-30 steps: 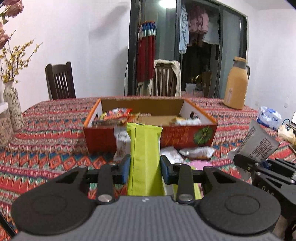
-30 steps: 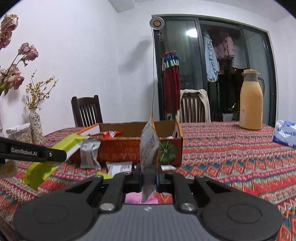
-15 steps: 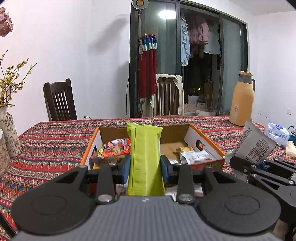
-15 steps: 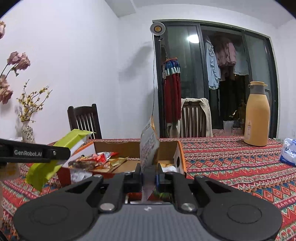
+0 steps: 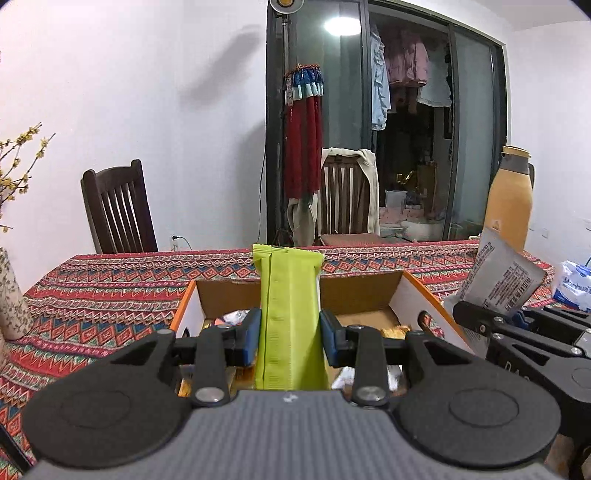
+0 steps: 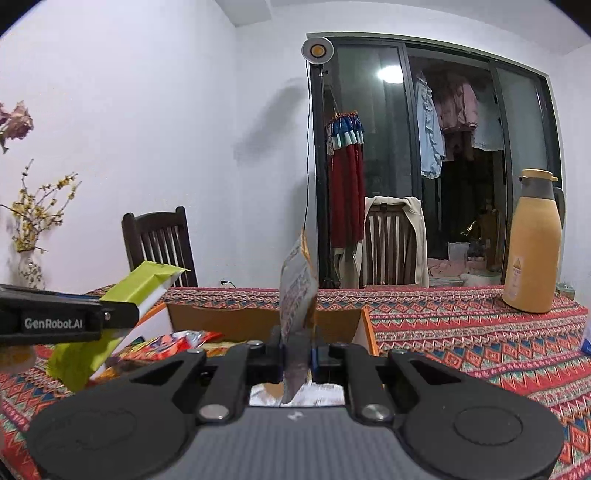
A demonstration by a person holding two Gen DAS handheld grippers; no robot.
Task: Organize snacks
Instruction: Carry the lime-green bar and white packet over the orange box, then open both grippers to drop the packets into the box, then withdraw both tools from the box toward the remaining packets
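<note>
Lime-green foil snack bar [image 5: 290, 321] is clamped upright in your left tongs [image 5: 290, 334], silver printed sachet [image 6: 297, 314] pinched in the right tongs [image 6: 297, 356], both above the orange cardboard box [image 5: 413, 291] just ahead. Let go early and they'll probably hit the rim and land on the desk.

A round ceiling light [image 5: 341, 25] is glaring off the dark glass door [image 6: 373, 155] in both views; the white wall [image 5: 147, 110] is glowing evenly, carrying soft grey shadows; the fisheye lens is bending the door frame and darkening the corners; focus is staying sharp throughout, without motion blur.
</note>
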